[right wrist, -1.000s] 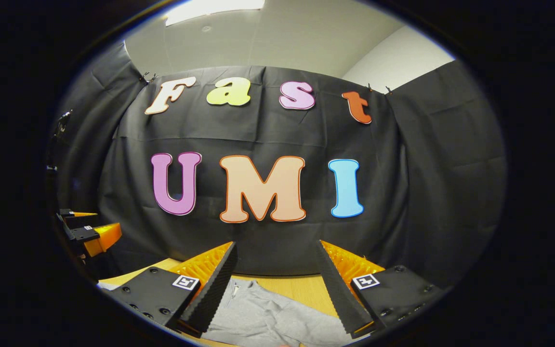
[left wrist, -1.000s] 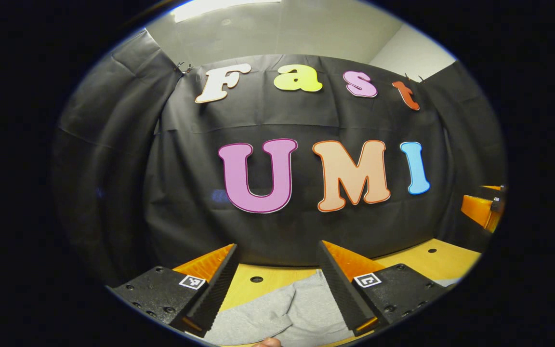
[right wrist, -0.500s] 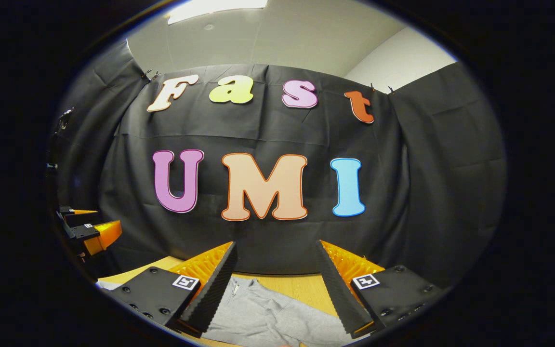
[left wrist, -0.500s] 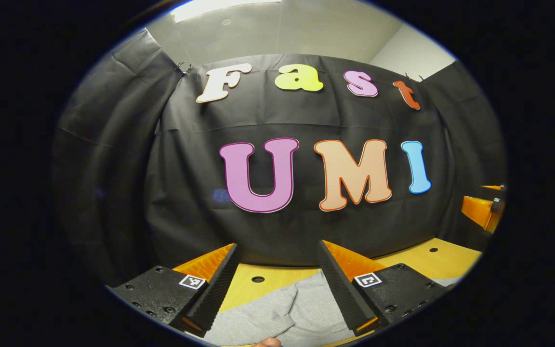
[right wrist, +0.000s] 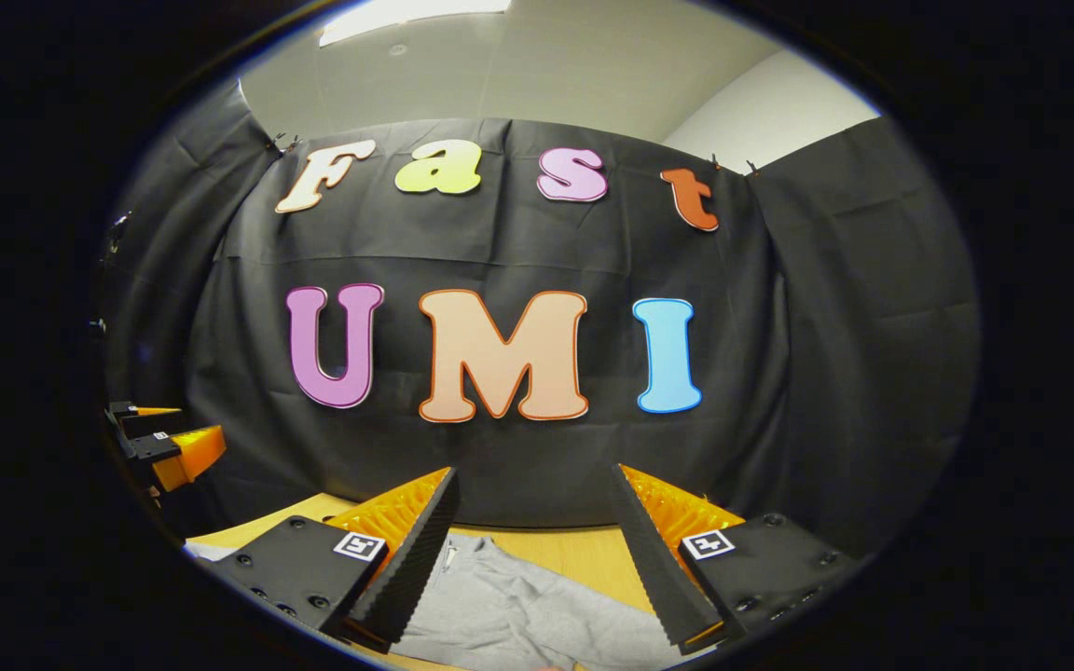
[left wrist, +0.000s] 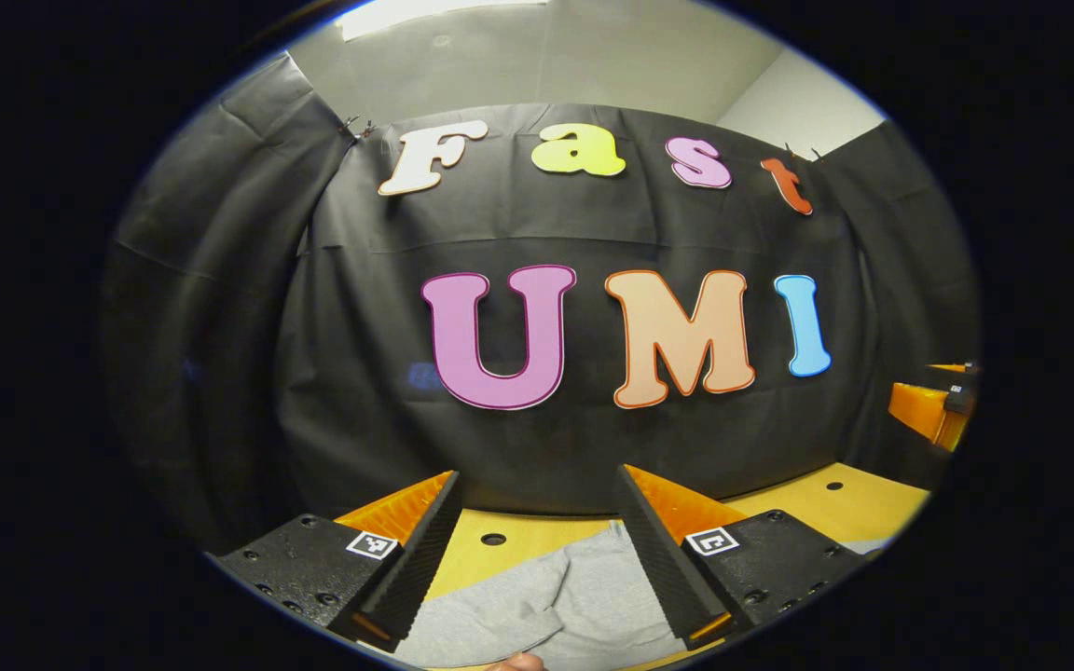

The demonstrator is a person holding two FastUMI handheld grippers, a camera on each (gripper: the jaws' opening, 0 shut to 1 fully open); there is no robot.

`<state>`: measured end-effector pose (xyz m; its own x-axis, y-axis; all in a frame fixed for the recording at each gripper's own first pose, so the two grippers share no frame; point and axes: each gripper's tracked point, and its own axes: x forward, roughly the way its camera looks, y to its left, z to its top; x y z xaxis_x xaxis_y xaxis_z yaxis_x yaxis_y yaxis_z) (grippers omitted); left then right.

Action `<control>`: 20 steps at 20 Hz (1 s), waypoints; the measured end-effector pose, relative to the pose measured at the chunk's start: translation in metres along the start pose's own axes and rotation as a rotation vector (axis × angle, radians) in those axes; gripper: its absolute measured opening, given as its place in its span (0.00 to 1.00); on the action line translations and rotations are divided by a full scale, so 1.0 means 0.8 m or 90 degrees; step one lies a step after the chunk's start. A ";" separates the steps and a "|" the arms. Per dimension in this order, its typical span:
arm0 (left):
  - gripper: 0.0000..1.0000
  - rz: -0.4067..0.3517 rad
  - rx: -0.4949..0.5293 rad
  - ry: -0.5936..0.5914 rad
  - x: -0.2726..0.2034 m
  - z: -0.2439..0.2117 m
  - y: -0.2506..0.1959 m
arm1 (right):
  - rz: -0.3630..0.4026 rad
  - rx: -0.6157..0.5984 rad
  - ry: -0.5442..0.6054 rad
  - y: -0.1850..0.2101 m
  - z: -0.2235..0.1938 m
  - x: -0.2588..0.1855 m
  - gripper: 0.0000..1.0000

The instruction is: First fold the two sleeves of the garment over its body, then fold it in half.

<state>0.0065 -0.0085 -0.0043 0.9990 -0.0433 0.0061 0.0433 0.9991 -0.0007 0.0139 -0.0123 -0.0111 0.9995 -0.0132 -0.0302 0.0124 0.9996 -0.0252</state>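
Note:
A grey garment (left wrist: 556,601) lies on the wooden table (left wrist: 826,508) below my left gripper (left wrist: 537,550), whose fingers stand open above the cloth with nothing between them. In the right gripper view the grey garment (right wrist: 518,610) spreads under my right gripper (right wrist: 532,545), also open and held above the fabric. The right gripper (left wrist: 933,405) appears at the far right edge of the left gripper view. The left gripper (right wrist: 164,447) appears at the far left of the right gripper view.
The booth's black cloth wall (left wrist: 537,447) stands just behind the table. The wooden table top (right wrist: 584,550) has small round holes (left wrist: 493,539). A fingertip (left wrist: 514,662) of a hand peeks in at the bottom edge of the left gripper view.
The right gripper view has tilted slightly, so the wall sits a little higher in it. The left gripper has hardly moved. Both stay open.

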 end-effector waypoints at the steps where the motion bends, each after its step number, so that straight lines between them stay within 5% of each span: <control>1: 0.96 -0.001 -0.001 -0.001 0.000 0.001 -0.002 | -0.009 -0.003 0.004 -0.010 -0.003 0.003 0.99; 12: 0.96 -0.022 0.004 0.009 0.008 -0.008 -0.035 | -0.115 -0.081 0.100 -0.175 -0.072 0.026 0.97; 20: 0.96 -0.057 0.015 0.016 0.015 -0.014 -0.079 | -0.161 -0.112 0.213 -0.276 -0.161 -0.008 1.00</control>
<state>0.0159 -0.0723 -0.0156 0.9909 -0.1328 -0.0203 0.1332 0.9908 0.0229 0.0009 -0.2358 -0.1339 0.9000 -0.2934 -0.3223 0.2212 0.9447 -0.2422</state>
